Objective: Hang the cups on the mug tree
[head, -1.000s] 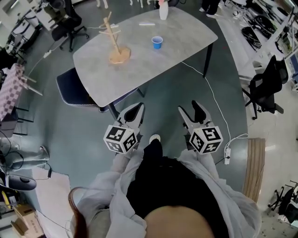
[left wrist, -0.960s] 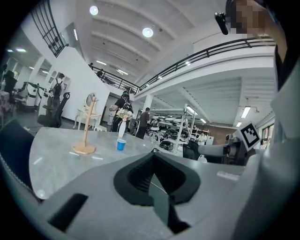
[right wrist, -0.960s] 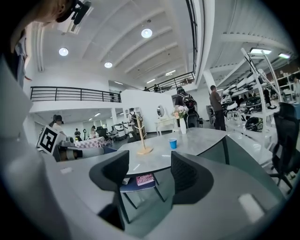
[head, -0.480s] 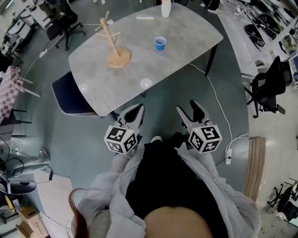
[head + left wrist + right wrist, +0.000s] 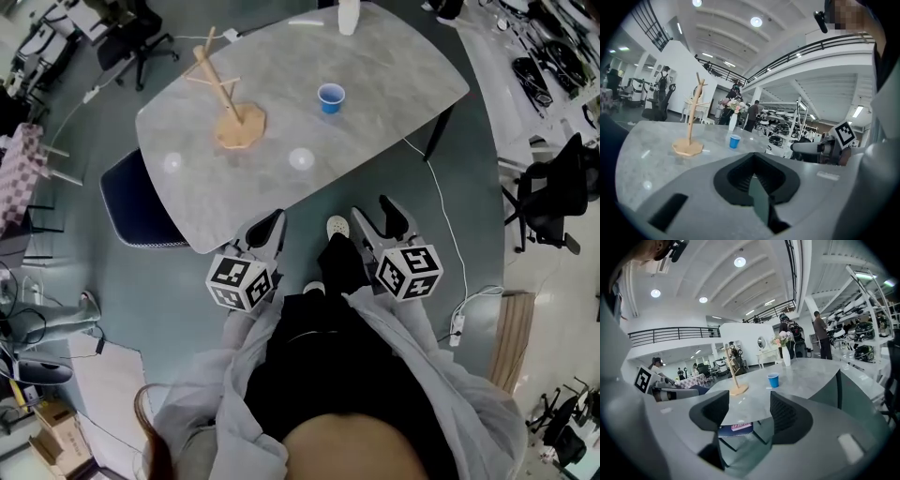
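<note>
**Head view with left and right gripper views.** A grey, marble-patterned table [image 5: 394,66] is seen from above. A pale wooden mug tree [image 5: 229,101] with a flat base is stood upright on the left part of the table. A small blue cup [image 5: 329,97] is stood upright on the bare tabletop to the right of the tree, well apart from it. A white vase [image 5: 348,15] is placed at the far edge, and a dark blue chair [image 5: 141,202] is tucked under the left side. Both grippers are held close to the near edge and pointed toward the table. The jaws of the left gripper [image 5: 754,159] are pressed together at the tips, with nothing pinched. The jaws of the right gripper [image 5: 747,404] are spread, and only the table edge is seen between them.
</note>
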Motion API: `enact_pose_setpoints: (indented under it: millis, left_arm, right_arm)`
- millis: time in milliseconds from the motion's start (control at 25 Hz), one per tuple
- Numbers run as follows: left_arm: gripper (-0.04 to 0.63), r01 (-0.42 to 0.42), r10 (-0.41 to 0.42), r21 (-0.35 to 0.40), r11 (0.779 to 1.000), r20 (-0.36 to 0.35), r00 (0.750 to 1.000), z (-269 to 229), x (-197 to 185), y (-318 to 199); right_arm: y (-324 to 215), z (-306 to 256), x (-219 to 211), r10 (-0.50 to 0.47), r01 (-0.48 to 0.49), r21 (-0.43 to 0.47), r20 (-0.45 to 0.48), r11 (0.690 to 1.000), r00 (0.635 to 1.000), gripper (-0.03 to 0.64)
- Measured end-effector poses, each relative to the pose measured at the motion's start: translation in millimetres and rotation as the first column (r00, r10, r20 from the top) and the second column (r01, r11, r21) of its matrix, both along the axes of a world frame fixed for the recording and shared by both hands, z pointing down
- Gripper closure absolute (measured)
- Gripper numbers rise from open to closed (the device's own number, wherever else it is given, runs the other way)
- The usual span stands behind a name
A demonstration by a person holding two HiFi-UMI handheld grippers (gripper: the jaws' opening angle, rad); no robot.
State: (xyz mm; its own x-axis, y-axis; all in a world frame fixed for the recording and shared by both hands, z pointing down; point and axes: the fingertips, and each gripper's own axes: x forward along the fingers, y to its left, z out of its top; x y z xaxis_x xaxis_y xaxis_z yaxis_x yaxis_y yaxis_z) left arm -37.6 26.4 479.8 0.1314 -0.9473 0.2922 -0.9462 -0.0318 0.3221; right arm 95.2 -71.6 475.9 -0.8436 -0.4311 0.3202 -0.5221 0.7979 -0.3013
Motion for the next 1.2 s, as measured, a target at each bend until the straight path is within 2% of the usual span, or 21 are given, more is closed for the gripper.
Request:
enact_pose_setpoints:
  millis: [360,560,880,1200]
  left_arm:
    - [0.597,0.090,-0.090,0.006,0.996,0.015,0.996,-9,-63,-115]
    - [0.597,0.156,-0.156,-0.006,0.988,0.004,0.988,-3,-93,-158]
    - [0.597,0.240,-0.241,-0.045,0.970,-0.015,0.971,17,-131,-203]
    - [0.597,0.268,-0.271,-0.113,0.957,-0.015,0.962,49,-142,-230]
  right_arm:
    - [-125,3,-70,-0.113,0.113,0.007,-0.029,0.994,0.993,0.331]
    - [-182,11,-102,-0.161,0.161,-0.002,-0.045,0.987,0.986,0.331]
    - [-236,46,-144,-0.236,0.234,-0.032,-0.098,0.972,0.967,0.331]
    - [-259,99,-171,-0.327,0.320,-0.069,-0.166,0.945,0.930,0.330]
